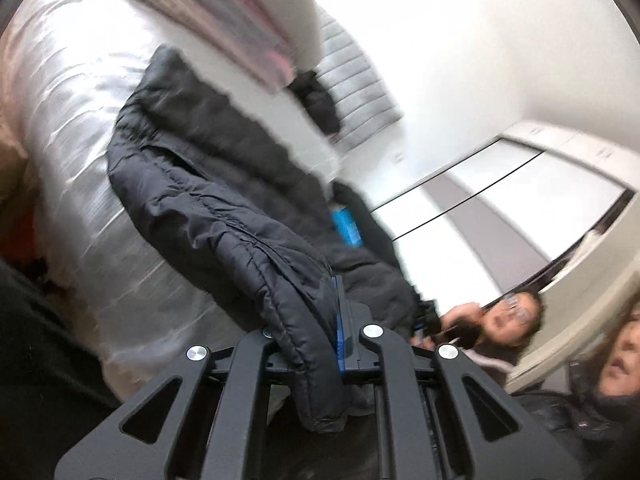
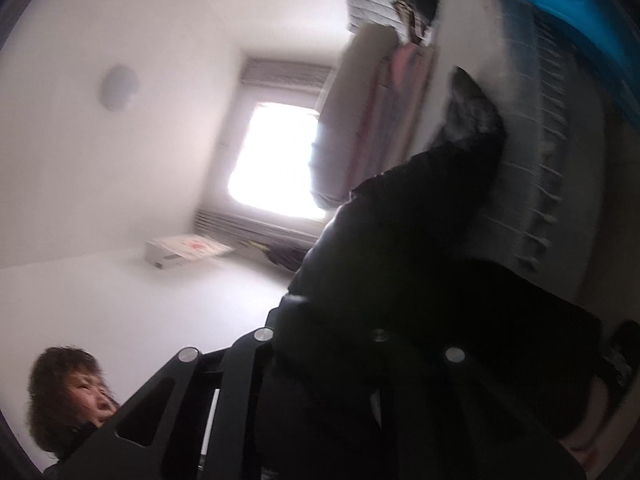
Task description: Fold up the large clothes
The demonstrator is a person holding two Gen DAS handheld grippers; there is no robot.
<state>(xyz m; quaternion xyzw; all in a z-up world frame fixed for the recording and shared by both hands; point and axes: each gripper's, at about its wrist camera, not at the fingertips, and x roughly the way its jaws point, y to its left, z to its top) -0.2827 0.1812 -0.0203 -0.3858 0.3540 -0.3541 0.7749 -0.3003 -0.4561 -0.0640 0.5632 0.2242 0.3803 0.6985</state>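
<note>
A large black padded jacket [image 1: 208, 184] lies stretched along a bed with a shiny white cover [image 1: 68, 120]. My left gripper [image 1: 324, 328] is shut on a thick quilted edge of the jacket, which bulges out below its blue pad [image 1: 340, 320]. In the right wrist view the same jacket [image 2: 420, 220] hangs dark and blurred over my right gripper [image 2: 332, 320]. The cloth hides its fingertips, and it runs straight in between the fingers, so they are shut on it. The bed cover [image 2: 532, 184] shows behind it.
A pile of folded pink and grey clothes [image 1: 224, 12] sits at the bed's far end by a grey padded headboard [image 1: 352, 80]. A blue object [image 1: 346, 226] lies beside the jacket. White cupboards [image 1: 500, 192], a bright window [image 2: 276, 152] and people [image 1: 508, 320] are nearby.
</note>
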